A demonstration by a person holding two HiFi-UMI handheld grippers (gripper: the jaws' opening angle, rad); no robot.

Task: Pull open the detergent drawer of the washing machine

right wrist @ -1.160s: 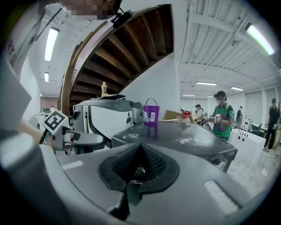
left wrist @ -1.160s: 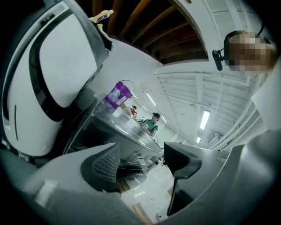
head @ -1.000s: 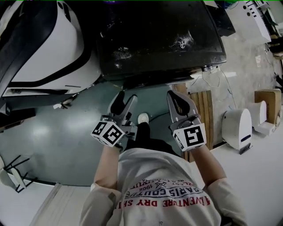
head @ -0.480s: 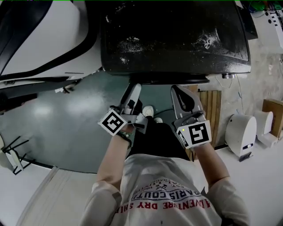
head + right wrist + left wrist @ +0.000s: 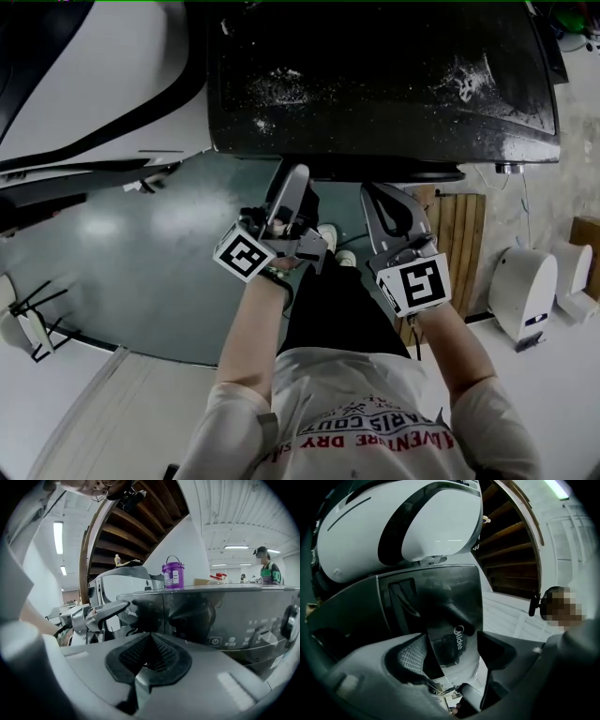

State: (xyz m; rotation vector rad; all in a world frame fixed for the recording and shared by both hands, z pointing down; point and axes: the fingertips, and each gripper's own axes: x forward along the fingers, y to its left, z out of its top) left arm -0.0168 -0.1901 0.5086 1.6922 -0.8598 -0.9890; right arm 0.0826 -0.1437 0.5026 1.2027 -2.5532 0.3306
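Observation:
The black washing machine [image 5: 375,84] fills the top of the head view. Its glossy detergent drawer front [image 5: 457,620] with the brand logo shows in the left gripper view, and also in the right gripper view at the drawer front [image 5: 140,613]. My left gripper [image 5: 292,192] is rolled on its side at the machine's front. Its jaws are opening, and the drawer panel's edge stands between the pads [image 5: 412,656] without being pressed. My right gripper [image 5: 382,202] hangs just to its right, shut on nothing, pointing at the control panel [image 5: 225,630].
A white machine [image 5: 94,75] stands to the left. A wooden pallet [image 5: 464,234] and a white device [image 5: 525,291] lie to the right on the floor. A purple bucket [image 5: 172,575] sits on the washer's top. A person [image 5: 267,564] stands far behind.
Both grippers have sunk and come closer to the machine's front edge. The left gripper has rolled onto its side. The right one stays shut.

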